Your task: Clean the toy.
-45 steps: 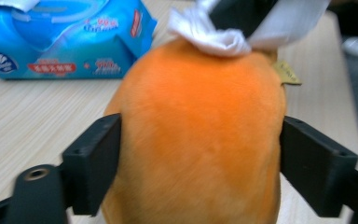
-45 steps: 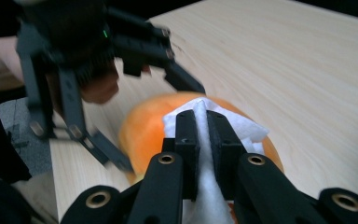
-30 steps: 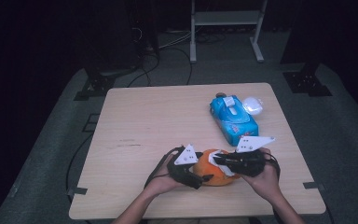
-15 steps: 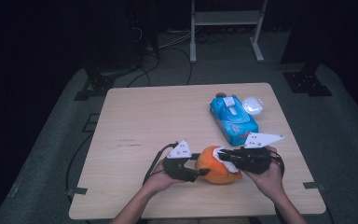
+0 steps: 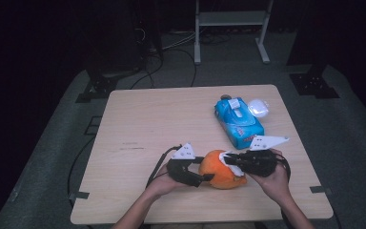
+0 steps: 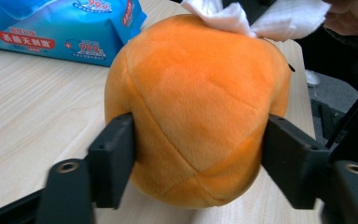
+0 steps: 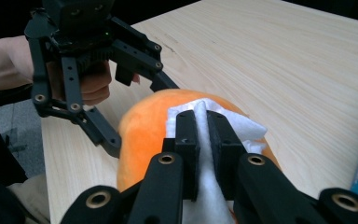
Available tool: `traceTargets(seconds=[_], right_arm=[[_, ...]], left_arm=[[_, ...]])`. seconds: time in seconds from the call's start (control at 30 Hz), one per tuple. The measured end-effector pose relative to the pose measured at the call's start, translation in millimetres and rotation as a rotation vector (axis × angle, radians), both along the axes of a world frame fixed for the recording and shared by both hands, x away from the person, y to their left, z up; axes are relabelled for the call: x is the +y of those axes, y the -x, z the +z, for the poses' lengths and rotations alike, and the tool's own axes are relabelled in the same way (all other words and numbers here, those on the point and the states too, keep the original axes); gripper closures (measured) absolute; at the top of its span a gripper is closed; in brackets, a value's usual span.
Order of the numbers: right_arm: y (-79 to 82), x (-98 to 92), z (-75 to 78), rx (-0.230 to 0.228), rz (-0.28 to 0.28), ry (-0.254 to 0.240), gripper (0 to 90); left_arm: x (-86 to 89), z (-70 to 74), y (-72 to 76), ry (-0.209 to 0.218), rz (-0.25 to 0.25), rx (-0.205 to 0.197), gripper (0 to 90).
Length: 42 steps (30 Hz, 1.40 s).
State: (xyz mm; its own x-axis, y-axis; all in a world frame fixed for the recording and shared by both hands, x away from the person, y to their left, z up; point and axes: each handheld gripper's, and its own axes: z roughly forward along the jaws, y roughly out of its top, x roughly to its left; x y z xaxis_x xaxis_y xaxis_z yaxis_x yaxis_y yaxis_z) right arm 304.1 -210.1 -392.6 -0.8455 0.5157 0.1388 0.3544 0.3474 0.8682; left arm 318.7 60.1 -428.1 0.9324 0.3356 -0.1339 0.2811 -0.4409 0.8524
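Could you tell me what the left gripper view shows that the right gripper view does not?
The left gripper view alone shows the blue wipes pack with its printed label, and the left gripper with its jaws, which have just been opening, against both sides of the orange plush ball. The right gripper view alone shows the right gripper shut on the white wipe and the person's left hand. Both share the ball, the wipe lying on top of it, and the wooden table.

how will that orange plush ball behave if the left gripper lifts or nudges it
The orange plush ball looks soft and fuzzy, so it would probably squash between the left gripper pads and resist slipping. It is likely light for its size. Being round, it may roll if nudged, though the right gripper presses a white wipe onto it.
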Motion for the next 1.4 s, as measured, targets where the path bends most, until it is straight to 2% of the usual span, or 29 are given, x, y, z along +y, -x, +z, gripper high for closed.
traceTargets(seconds=[0.1,0.13,0.2,0.27,0.33,0.47,0.53,0.6,0.67,0.73,0.8,0.83,0.9,0.97,1.03,1.1,1.17,1.3,1.33,1.37,1.4], right_arm=[[11.1,14.0,8.5,-0.043,0.042,0.014,83.3],[15.7,22.2,11.1,-0.059,0.067,0.024,83.3],[24.3,39.1,13.8,-0.097,0.109,0.080,83.2],[28.6,47.3,13.3,-0.121,0.114,0.122,83.2],[26.8,42.0,13.6,-0.124,0.101,0.121,83.3],[17.7,13.8,16.6,-0.119,0.010,0.118,83.2],[13.0,1.0,11.4,-0.091,-0.020,0.112,83.2],[10.9,-4.4,5.0,-0.063,-0.016,0.086,83.2],[12.1,-3.5,4.4,-0.060,-0.008,0.090,83.2],[12.9,-0.9,5.0,-0.061,-0.002,0.098,83.2],[13.3,2.7,4.0,-0.062,0.005,0.101,83.2],[14.3,5.6,3.7,-0.062,0.009,0.102,83.2],[17.5,14.4,4.4,-0.069,0.027,0.099,83.2],[22.1,26.7,5.2,-0.078,0.069,0.102,83.2],[26.8,39.6,5.3,-0.092,0.117,0.112,83.1],[29.4,46.5,5.7,-0.107,0.134,0.136,83.2],[25.7,41.1,7.0,-0.116,0.114,0.144,83.3],[14.6,11.9,8.2,-0.102,0.029,0.118,83.3],[13.4,5.2,8.2,-0.101,0.011,0.117,83.3],[12.8,-0.7,8.3,-0.096,-0.003,0.113,83.2],[12.0,-6.0,8.4,-0.091,-0.013,0.101,83.3]], left_arm=[[-5.7,5.8,5.6,-0.008,0.006,-0.015,33.9],[-8.8,7.5,8.1,-0.024,0.001,-0.027,33.9],[-13.7,8.5,12.2,-0.058,-0.011,-0.059,33.8],[-14.5,7.2,13.6,-0.078,-0.011,-0.074,33.6],[-13.1,4.8,13.3,-0.068,-0.011,-0.065,33.5],[-11.7,0.7,11.8,-0.081,-0.026,-0.055,32.8],[-12.1,-1.3,10.9,-0.058,-0.019,-0.036,28.3],[-12.6,-2.9,7.4,-0.032,0.009,-0.001,17.9],[-12.7,-8.5,3.5,-0.021,0.018,0.044,10.4],[-12.5,-14.4,0.5,-0.002,-0.003,0.112,10.3],[-12.7,-15.0,1.7,0.004,-0.003,0.116,15.6],[-13.1,-13.5,3.5,-0.006,0.001,0.087,21.2],[-15.6,-9.9,8.3,-0.038,-0.001,0.021,26.5],[-19.0,-7.0,13.2,-0.074,-0.014,-0.056,28.8],[-21.3,-4.4,17.1,-0.097,-0.030,-0.107,29.5],[-22.7,-4.6,20.2,-0.129,-0.028,-0.161,29.4],[-20.9,-7.6,18.9,-0.114,-0.025,-0.144,28.8],[-17.0,-10.2,13.4,-0.094,-0.016,-0.097,24.2],[-16.1,-10.9,11.8,-0.081,-0.016,-0.068,20.8],[-15.4,-12.3,9.6,-0.050,-0.022,-0.011,18.1],[-14.5,-13.5,7.2,0.004,-0.022,0.060,16.1]])
